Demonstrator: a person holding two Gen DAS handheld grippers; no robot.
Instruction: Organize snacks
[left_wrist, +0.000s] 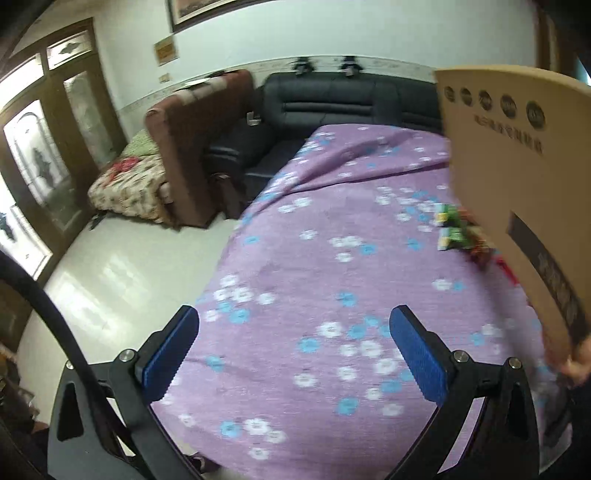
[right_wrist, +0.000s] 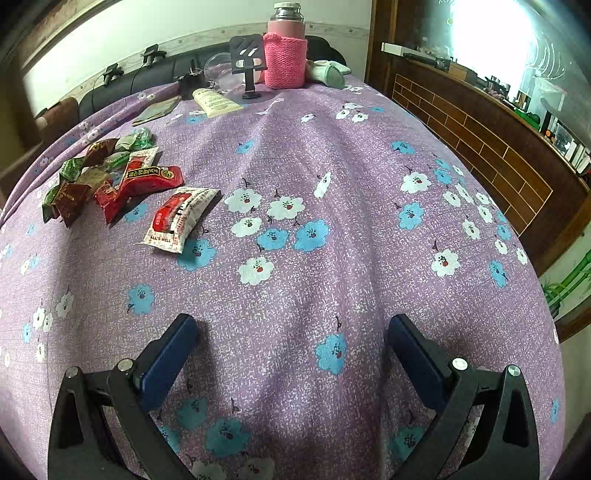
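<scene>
Several snack packets (right_wrist: 110, 177) lie loosely heaped, probably light, crinkly and slippery; pinch one by a sealed edge. Left gripper (left_wrist: 295, 354) and right gripper (right_wrist: 291, 350) both gape empty.

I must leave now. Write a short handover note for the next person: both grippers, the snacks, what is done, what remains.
Left hand-held gripper: open, empty, above the purple flowered tablecloth.
Right hand-held gripper: open, empty.
Snacks: red and green wrapped packets lie in a loose pile; one white-and-red packet lies beside it.
A hand holds a tan cardboard box at the table's edge.
Done: nothing sorted yet.
Left: all snacks.
</scene>
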